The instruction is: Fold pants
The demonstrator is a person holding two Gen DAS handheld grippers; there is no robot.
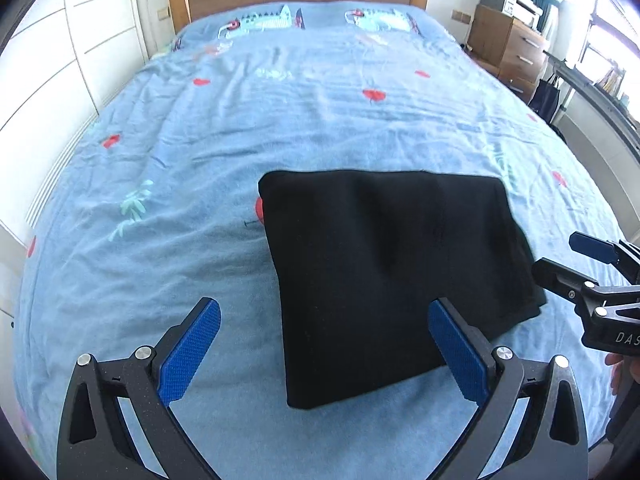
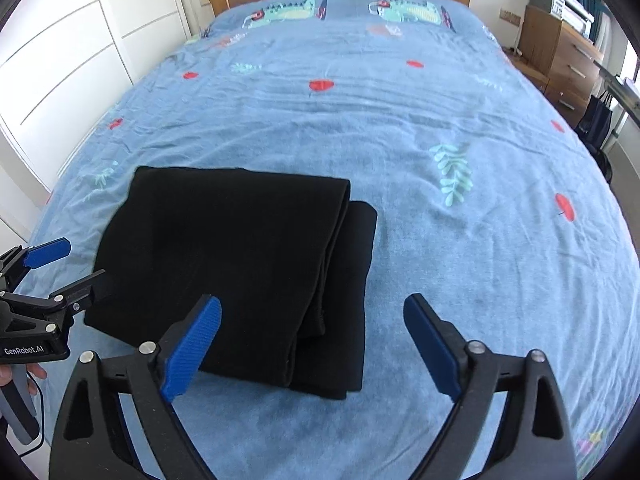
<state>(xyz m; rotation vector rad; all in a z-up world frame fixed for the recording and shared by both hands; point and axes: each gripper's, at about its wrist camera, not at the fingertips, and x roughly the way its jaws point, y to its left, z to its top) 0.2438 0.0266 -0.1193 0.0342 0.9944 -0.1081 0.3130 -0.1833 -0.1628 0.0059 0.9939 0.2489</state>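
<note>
The black pants are seen folded into a compact stack on the blue bedspread, near the foot of the bed, at about 5 o'clock of centre in the left wrist view and 8 o'clock in the right wrist view. The left gripper is held spread wide with nothing between the pads, straddling the stack's near left corner from above. The right gripper is likewise spread and empty, over the near right edge. In the right wrist view the layers are seen offset at the right side, a lower layer protruding past the upper fold. Risk noted: if only the top layer is pinched, the stack could be peeled apart. The soft, wrinkled bedspread could be caught along with the cloth. Uneven pulls by the two sides would likely skew the edges further.
</note>
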